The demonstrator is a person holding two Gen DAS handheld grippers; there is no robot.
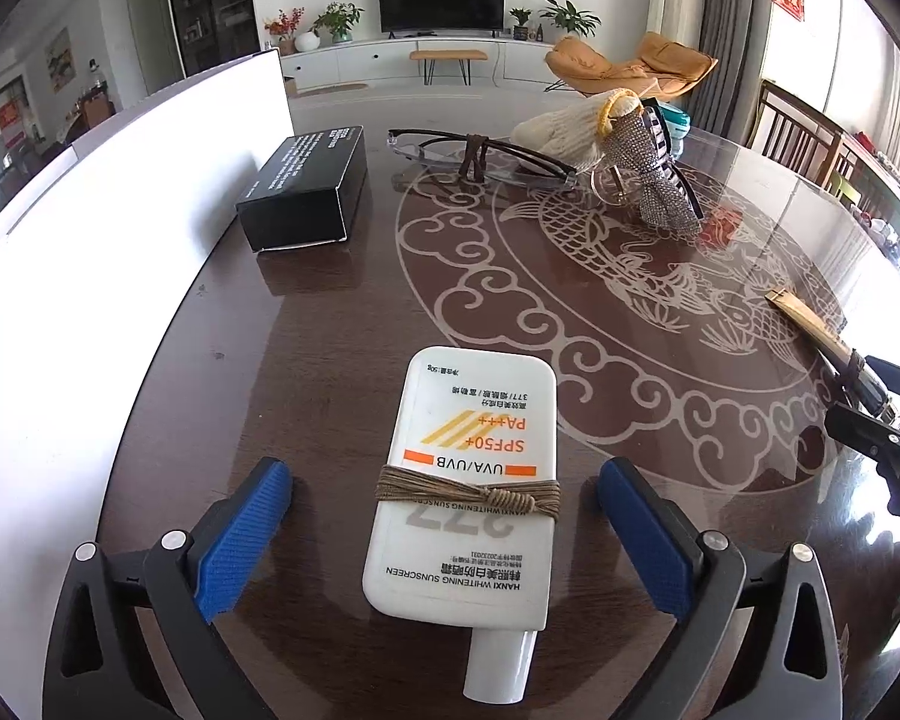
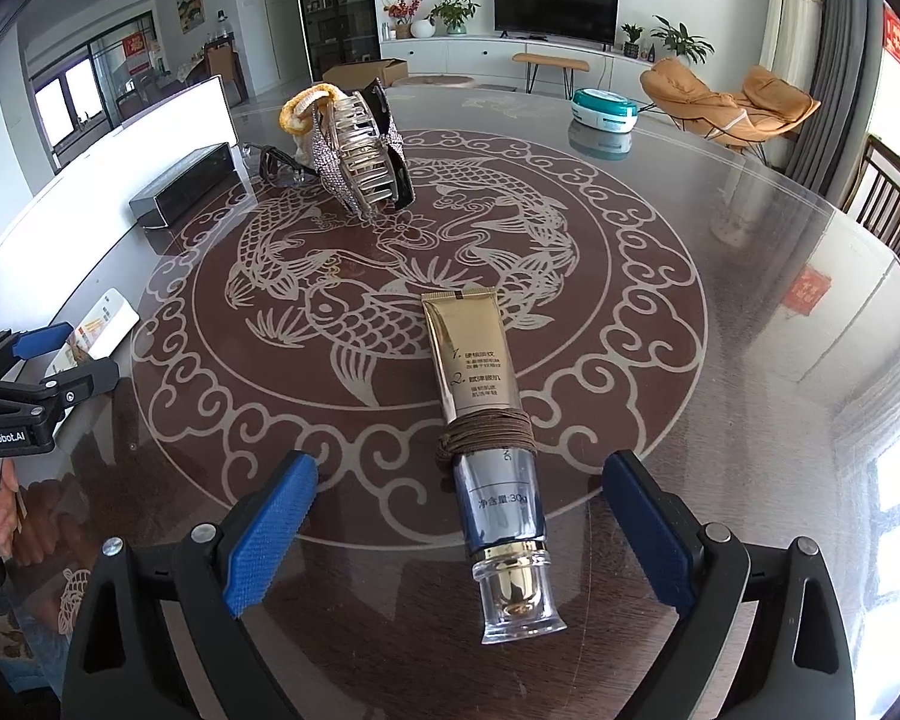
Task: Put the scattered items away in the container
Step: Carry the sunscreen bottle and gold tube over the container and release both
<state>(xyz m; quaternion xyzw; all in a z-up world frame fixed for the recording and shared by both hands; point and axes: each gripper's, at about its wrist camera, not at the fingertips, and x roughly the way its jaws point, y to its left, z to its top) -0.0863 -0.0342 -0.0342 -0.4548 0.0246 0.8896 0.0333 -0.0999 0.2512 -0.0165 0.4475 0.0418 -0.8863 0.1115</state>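
Left wrist view: your left hand-held gripper (image 1: 444, 528) stands wide open, holding nothing, astride the sunscreen bottle (image 1: 471, 483) lying flat on the counter (image 1: 306, 324); light, stiff, slick plastic, so pinch its 2 flat sides mid-body.

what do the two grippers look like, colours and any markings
Both are alike: black angular frames with silver round bolt heads, each finger faced with a blue ribbed pad. The left gripper, seen from the side in the right view, carries white "GenRobot.AI" lettering on its black body. The right gripper shows no lettering. No cables or sleeves visible.
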